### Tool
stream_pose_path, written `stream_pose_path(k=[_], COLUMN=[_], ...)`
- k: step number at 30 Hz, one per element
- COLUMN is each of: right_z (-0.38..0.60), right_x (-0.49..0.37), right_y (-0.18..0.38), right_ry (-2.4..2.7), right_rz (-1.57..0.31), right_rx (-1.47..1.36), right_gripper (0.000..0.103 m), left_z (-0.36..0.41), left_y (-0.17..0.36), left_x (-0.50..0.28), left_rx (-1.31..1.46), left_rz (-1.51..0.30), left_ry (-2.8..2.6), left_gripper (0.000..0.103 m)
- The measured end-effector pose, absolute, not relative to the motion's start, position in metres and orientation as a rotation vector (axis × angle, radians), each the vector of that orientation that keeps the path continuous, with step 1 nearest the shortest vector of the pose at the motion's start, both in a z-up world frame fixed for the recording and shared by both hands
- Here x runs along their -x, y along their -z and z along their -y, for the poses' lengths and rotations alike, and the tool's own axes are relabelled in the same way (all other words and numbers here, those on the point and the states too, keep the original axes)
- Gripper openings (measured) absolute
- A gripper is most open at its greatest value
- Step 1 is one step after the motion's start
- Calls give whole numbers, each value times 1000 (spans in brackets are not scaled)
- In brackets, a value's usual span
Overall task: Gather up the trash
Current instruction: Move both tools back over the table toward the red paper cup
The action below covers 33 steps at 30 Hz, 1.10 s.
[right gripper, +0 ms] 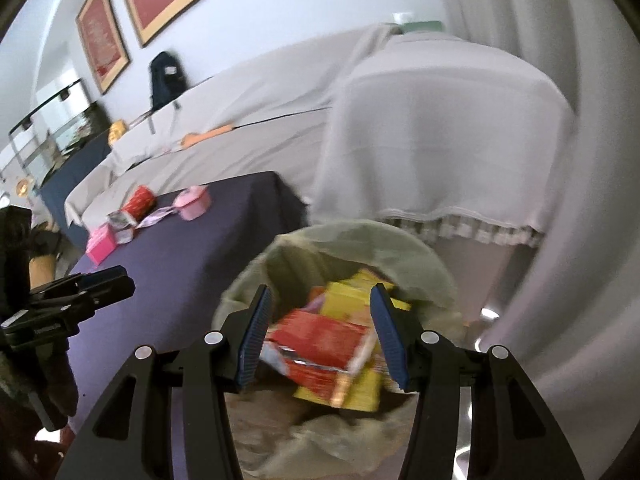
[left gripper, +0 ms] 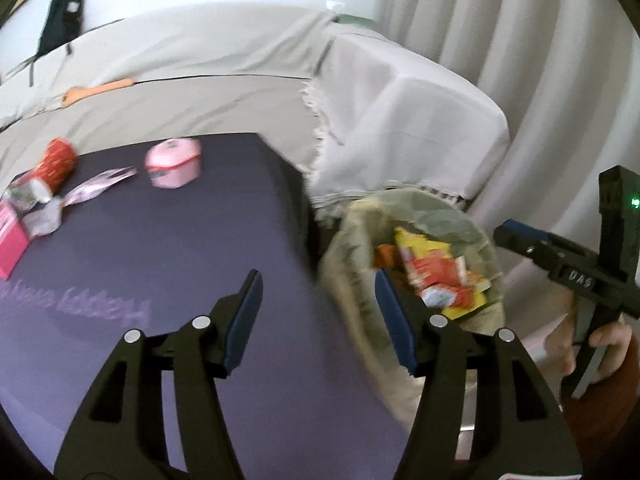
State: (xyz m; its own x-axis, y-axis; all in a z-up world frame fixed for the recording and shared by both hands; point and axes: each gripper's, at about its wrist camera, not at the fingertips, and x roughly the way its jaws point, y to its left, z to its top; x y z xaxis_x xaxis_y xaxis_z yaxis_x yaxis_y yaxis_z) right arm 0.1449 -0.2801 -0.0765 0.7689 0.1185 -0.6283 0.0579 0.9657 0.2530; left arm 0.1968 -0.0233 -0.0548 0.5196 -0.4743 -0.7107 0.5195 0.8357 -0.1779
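- The bin, lined with a pale green bag, stands just beside the corner of the dark purple table; red and yellow wrappers lie inside it.
- The left gripper hangs over the table edge next to the bin, jaws spread, nothing between them.
- The right gripper hangs above the bin's mouth, jaws spread and empty.
- Farther from the bin, on the table: a pink tin, a red cup, crumpled foil and a pink box.

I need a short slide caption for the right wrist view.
Open right gripper above the lined trash bin holding red and yellow wrappers, beside the dark table.
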Motion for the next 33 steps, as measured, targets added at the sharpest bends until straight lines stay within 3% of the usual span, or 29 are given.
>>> stream_pose_path(k=[15,18,22,33], right_z=[130,108,84,94], right_x=[-226,-249,-284,-321], right_y=[85,94,98,103], right_ry=[-240,-240,-244,-250], right_rz=[-762,-762,-769,-826], right_rx=[-115,-82,-72,-181], right_gripper=[48,48,48,48], left_z=[-189,-201,-197,-182], left_y=[81,71,56,76], left_x=[-249,-271,-317,-488], left_rx=[234,210,115,-4], left_rz=[-784,-723,-677,-881], left_ry=[303,326,313,120], left_gripper=[57,64,66,66])
